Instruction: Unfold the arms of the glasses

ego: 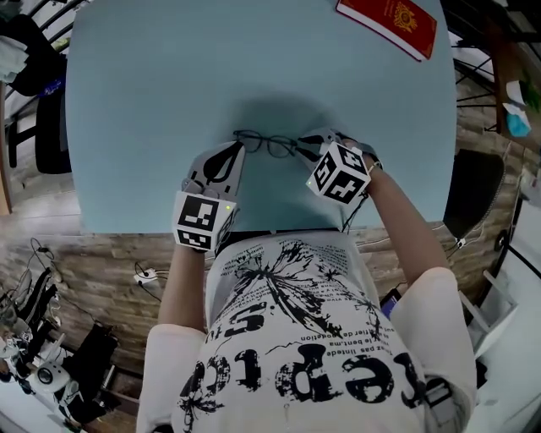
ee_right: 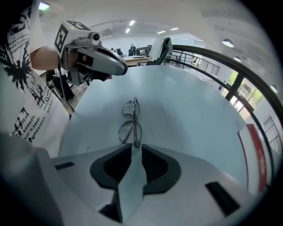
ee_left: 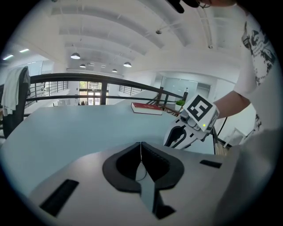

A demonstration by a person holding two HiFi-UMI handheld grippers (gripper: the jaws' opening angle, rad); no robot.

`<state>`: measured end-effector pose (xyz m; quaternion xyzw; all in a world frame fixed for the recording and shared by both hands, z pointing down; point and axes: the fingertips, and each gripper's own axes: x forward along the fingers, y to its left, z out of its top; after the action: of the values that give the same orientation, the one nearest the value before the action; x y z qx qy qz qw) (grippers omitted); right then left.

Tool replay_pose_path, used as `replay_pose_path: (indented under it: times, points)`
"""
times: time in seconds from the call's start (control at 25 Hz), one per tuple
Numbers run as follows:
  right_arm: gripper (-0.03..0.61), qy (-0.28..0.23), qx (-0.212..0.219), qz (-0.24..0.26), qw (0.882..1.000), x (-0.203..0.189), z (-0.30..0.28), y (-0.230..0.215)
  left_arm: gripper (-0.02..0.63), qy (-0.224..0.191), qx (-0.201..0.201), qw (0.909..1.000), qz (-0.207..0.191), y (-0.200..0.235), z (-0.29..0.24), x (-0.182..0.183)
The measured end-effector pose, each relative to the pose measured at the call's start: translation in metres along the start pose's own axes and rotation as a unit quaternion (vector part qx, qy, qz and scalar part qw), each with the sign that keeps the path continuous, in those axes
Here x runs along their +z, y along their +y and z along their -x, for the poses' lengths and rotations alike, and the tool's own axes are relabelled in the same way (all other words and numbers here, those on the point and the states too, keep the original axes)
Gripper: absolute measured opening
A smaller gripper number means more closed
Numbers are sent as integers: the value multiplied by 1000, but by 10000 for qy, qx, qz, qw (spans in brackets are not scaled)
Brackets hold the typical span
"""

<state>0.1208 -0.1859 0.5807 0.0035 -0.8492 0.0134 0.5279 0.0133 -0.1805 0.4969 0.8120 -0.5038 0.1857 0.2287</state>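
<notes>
Thin dark wire-rimmed glasses [ego: 266, 142] lie on the light blue table [ego: 152, 118], close to its near edge. In the right gripper view the glasses [ee_right: 131, 126] run away from me, lenses side by side. My left gripper [ego: 236, 150] is at their left end, jaws shut. In the left gripper view a thin dark wire, apparently a glasses arm [ee_left: 141, 160], is pinched between its pads; the rest of the glasses is hidden below the jaws. My right gripper [ego: 306, 145] is at the right end. Its jaws stand apart, with the glasses' near end [ee_right: 135, 144] in the gap [ee_right: 135, 149], not pressed.
A red book [ego: 389, 24] lies at the table's far right corner, well away from the grippers. The person's body is against the near table edge. A chair draped with white cloth [ee_left: 15, 95] and a dark railing stand beyond the table.
</notes>
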Motion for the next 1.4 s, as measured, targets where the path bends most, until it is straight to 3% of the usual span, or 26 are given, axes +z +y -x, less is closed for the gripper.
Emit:
replay_pose_path:
  times: [0.4,0.48,0.56,0.64,0.68,0.84,0.96,1.04,1.12,1.32,1.4]
  points:
    - [39,188,294,538,9979,-3,-15,2,20,564,-405,9968,-395,-4,-19,-17]
    - [37,192,312,669,9971,-3,-14,1,20,736,-486,9933,-747,-3,-22,-18]
    - [35,213,334,832,9957,-3,-13,0,20,1046,-665,9834,-1326,-5,-26,-24]
    - [35,240,363,1000,9940,-4,-12,-1,34,1397,-894,9677,-1898,-9,-32,-32]
    - [35,255,381,1063,9933,-5,-12,-1,73,1544,-1010,9601,-2101,-11,-35,-34]
    - [35,304,436,1160,9918,-7,-10,-2,90,1997,-1552,9289,-2704,-25,-46,-39]
    - [35,397,487,1200,9908,-9,-9,-2,122,2377,-1984,8951,-3208,-36,-54,-45]
    - [35,466,527,1225,9900,-11,-9,-1,138,2518,-2129,8782,-3464,-40,-60,-46]
    - [35,507,570,1221,9896,-12,-9,-1,138,2710,-2258,8621,-3639,-42,-65,-50]
    - [35,558,674,1144,9896,-14,-9,-2,135,3256,-2714,8032,-4186,-52,-74,-69]
    - [35,563,703,1132,9895,-15,-8,-2,126,3384,-2833,7857,-4334,-57,-78,-73]
